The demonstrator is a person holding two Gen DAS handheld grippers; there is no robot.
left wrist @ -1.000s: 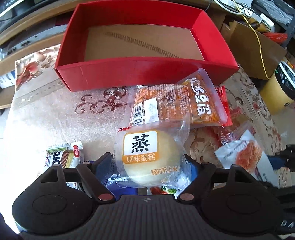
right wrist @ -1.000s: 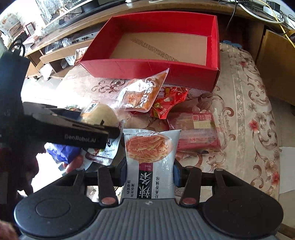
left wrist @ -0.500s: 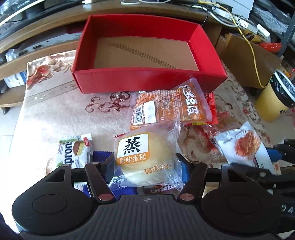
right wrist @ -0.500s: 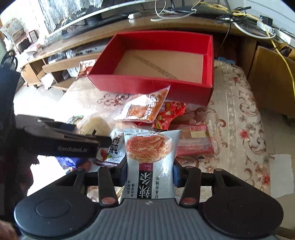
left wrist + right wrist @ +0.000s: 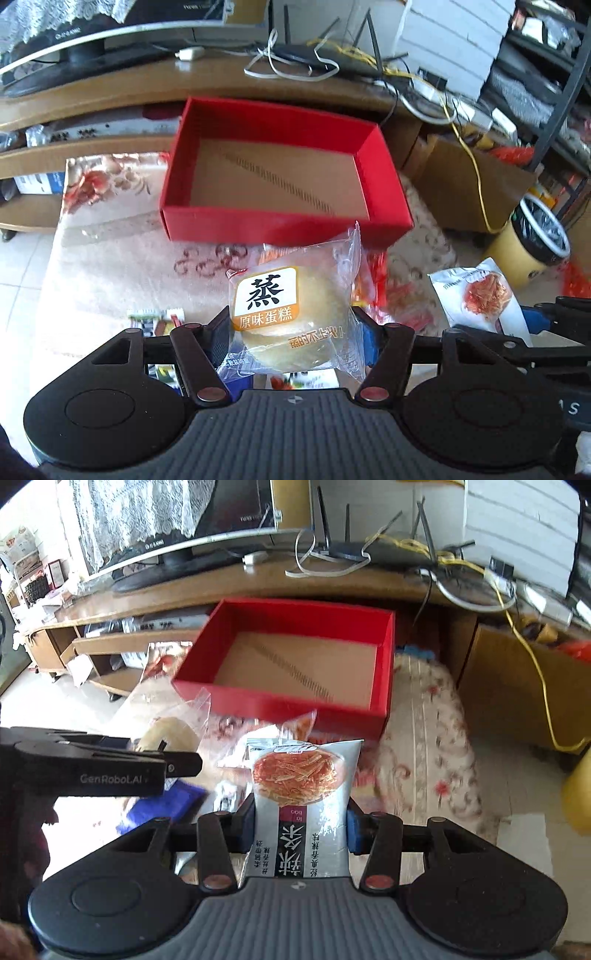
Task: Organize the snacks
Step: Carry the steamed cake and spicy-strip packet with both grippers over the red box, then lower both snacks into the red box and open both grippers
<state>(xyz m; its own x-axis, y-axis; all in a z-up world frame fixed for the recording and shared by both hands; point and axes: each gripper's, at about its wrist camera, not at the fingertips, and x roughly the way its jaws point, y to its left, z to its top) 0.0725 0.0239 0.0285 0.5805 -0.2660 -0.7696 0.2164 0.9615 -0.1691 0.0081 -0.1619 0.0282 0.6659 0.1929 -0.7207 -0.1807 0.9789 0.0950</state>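
Snack pouch (image 5: 301, 805) front, right-wrist view only

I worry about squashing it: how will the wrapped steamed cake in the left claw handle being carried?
The steamed cake looks soft and puffy, so it likely dents under a hard squeeze. Its clear wrapper looks glossy and loose at the ends, so it may slip or flop. It is probably light for its bulk; the left claw holds it by the sides alone.
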